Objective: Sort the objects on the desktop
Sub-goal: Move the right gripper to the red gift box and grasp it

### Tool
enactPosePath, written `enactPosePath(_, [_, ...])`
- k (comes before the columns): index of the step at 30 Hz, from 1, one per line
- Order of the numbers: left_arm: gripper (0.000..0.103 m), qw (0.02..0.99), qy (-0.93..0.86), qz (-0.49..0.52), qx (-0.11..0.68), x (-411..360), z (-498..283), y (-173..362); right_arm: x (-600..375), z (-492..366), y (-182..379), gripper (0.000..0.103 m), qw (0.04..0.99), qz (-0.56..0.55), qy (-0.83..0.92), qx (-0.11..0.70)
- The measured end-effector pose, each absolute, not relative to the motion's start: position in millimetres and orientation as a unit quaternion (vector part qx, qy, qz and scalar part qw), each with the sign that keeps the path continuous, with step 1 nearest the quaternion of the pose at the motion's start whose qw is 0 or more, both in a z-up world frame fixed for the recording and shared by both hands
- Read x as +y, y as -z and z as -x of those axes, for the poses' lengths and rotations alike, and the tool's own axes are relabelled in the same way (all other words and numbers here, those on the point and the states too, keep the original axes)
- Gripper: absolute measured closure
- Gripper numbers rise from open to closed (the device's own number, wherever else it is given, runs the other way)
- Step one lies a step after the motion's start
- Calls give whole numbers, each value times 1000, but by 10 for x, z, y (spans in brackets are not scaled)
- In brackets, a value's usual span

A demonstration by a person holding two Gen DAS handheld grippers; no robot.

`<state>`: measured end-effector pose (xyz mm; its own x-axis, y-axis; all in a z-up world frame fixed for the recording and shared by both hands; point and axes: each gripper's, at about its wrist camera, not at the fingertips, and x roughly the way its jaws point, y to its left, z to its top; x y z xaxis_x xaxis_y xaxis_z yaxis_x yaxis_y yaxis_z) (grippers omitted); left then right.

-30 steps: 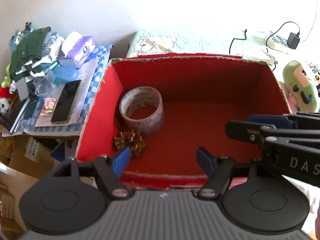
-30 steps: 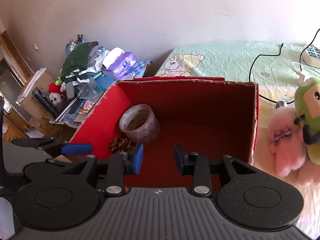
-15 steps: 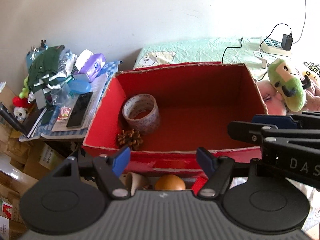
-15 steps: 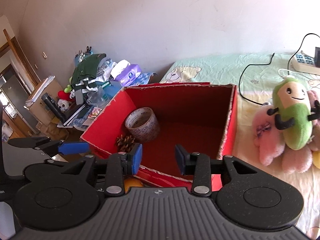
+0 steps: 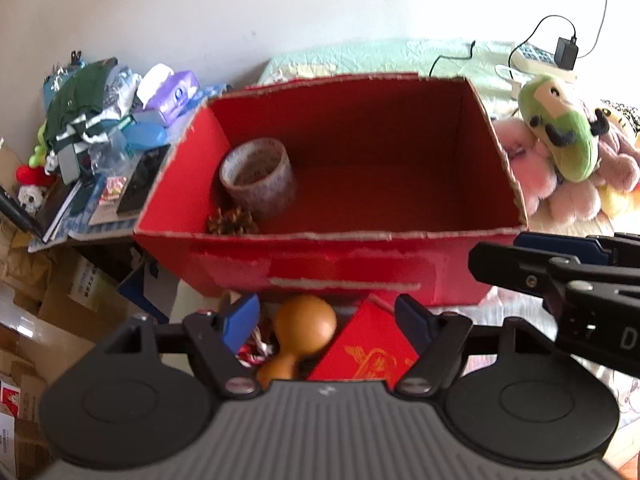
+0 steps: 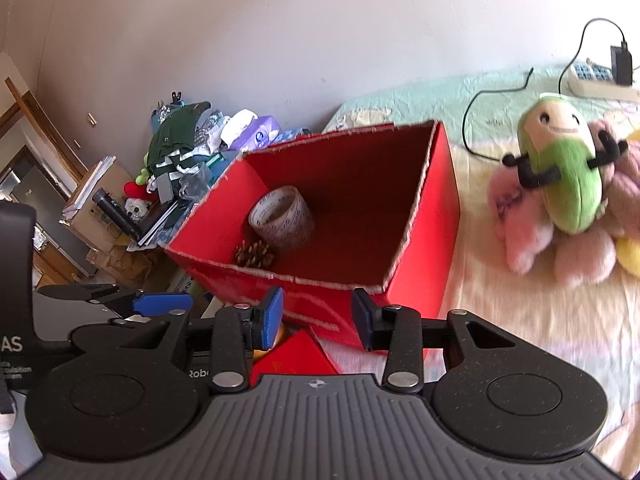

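Observation:
A red cardboard box (image 5: 344, 272) (image 6: 440, 216) stands open on the bed, holding a roll of clear tape (image 5: 258, 178) (image 6: 282, 218) and a pine cone (image 5: 232, 220) (image 6: 254, 254) in its left corner. In front of the box lie a small brown gourd (image 5: 300, 332) and a red packet with gold print (image 5: 366, 352) (image 6: 294, 358). My left gripper (image 5: 326, 318) hangs open just above the gourd and packet, holding nothing. My right gripper (image 6: 318, 316) is open and empty before the box's near wall. Its fingers (image 5: 560, 256) show at the right of the left wrist view.
A cluttered side table (image 5: 100, 152) with clothes, a tissue pack, a phone and books stands left of the box. Plush toys (image 5: 560, 136) (image 6: 564, 184) lie to the right on the bedsheet. A power strip with cables (image 6: 592, 80) sits at the back. Cardboard boxes (image 5: 48, 304) are stacked low left.
Both grippers have pulled back and up from over the box's inside, bringing the box's front wall, the gourd and the red packet into view. Both stay open.

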<state>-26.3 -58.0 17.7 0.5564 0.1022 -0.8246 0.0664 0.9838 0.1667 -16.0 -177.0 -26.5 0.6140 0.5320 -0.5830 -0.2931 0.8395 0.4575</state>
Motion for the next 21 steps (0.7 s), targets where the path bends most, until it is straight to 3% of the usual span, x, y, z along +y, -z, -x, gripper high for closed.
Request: enactPosePath(21, [22,857,10,-78,510,-525,570,271,-1855,303,783,62,831,-208,-234,460])
